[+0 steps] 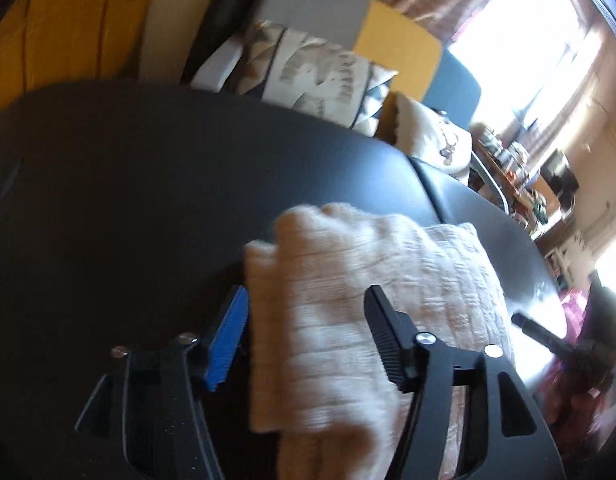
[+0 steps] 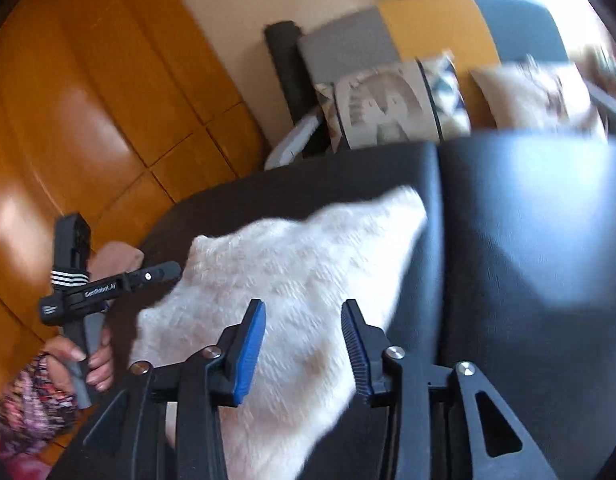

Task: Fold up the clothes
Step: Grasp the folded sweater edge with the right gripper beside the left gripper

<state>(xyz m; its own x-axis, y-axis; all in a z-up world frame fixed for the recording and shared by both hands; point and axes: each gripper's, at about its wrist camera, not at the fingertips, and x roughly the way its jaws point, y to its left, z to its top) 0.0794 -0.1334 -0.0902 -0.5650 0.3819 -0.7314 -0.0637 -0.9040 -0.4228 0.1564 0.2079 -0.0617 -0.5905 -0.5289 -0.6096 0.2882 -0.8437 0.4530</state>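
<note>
Right up close, the left gripper (image 1: pixel 308 336) has its jaws spread wide over the folded cream garment (image 1: pixel 372 280), pads not pressing it as far as I can see. Same deal with the right gripper (image 2: pixel 304 344): jaws apart, nothing pinched, hovering above that garment, which lies on the black table (image 1: pixel 128 184). Further back there's a patterned cushion (image 1: pixel 308 72) on a sofa (image 1: pixel 320 4), then a bright window (image 1: pixel 520 52).

Two close wrist views angled down, both over the same cream garment (image 1: pixel 348 288) (image 2: pixel 292 280).
</note>
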